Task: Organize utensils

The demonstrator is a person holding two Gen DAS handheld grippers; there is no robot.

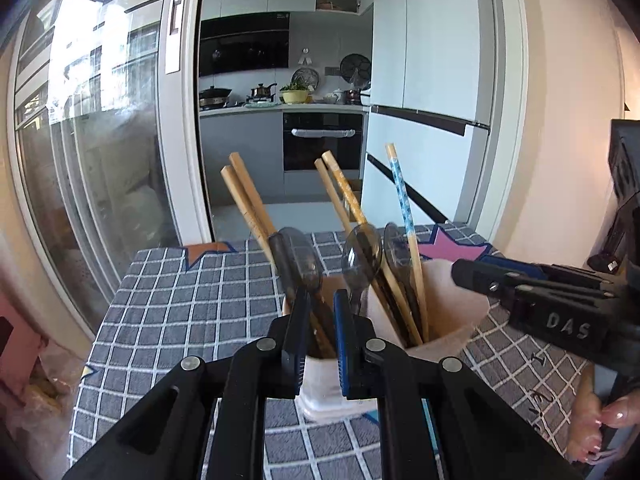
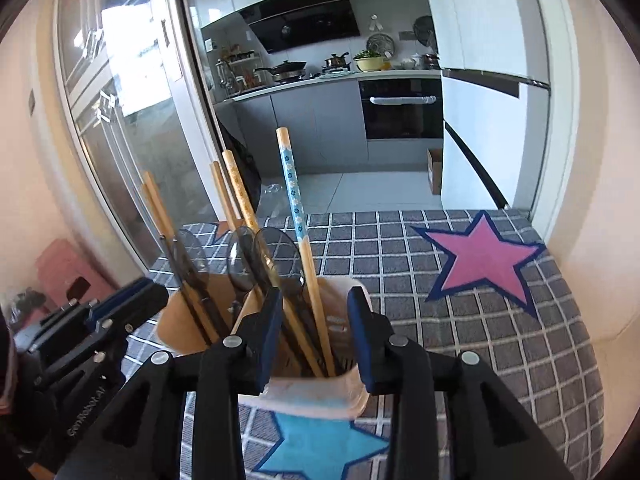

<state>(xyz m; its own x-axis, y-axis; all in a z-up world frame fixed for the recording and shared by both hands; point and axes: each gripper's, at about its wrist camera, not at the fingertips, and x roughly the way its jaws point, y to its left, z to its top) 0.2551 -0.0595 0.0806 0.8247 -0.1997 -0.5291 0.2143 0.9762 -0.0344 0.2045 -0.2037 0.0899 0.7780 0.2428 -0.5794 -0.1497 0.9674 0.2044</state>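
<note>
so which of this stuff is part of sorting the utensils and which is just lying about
Part of the job:
utensil holder
wooden chopsticks
blue-patterned chopstick
dark spoons

Just lying about:
checked tablecloth
cardboard box
cookware on the kitchen counter

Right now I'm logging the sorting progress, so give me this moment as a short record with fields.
surface: checked grey tablecloth with star patches
holder: two-compartment utensil holder
contents: chopsticks and dark spoons standing in both compartments
blue-patterned chopstick: right compartment, leaning
left gripper: jaws narrow around the holder's near wall; contact unclear
right gripper: open, astride the right compartment, holding nothing
</note>
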